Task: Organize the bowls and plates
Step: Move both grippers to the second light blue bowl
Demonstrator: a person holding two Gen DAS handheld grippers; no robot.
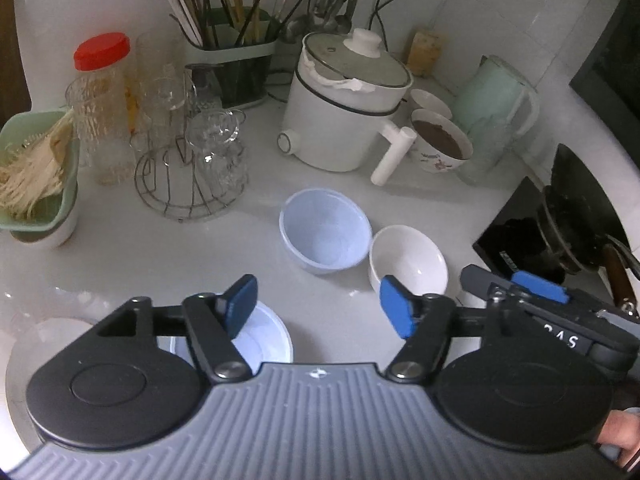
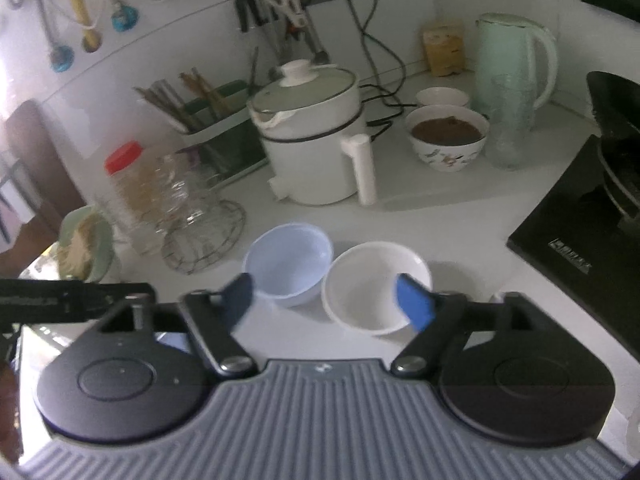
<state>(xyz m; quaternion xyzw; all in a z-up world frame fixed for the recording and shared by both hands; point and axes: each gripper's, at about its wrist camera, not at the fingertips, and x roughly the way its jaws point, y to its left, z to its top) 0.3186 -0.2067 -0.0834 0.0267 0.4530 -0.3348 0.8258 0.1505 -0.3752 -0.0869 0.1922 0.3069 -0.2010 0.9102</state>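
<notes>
A pale blue plastic bowl (image 1: 326, 230) (image 2: 288, 262) and a white bowl (image 1: 408, 260) (image 2: 372, 284) sit side by side on the white counter. A third white bowl (image 1: 266, 338) lies under my left gripper's left finger. My left gripper (image 1: 320, 304) is open and empty, just short of the two bowls. My right gripper (image 2: 328, 300) is open and empty, its right fingertip over the white bowl's near rim. The right gripper's body also shows in the left wrist view (image 1: 520, 292), beside the white bowl.
A white electric pot (image 1: 344, 108) (image 2: 316, 136), a patterned bowl of brown food (image 1: 440, 144) (image 2: 448, 136), a green kettle (image 2: 516, 64), a wire rack of glasses (image 1: 192, 168) (image 2: 200, 220) and a red-capped jar (image 1: 104, 100) stand behind. A black stove (image 2: 584, 248) is at right.
</notes>
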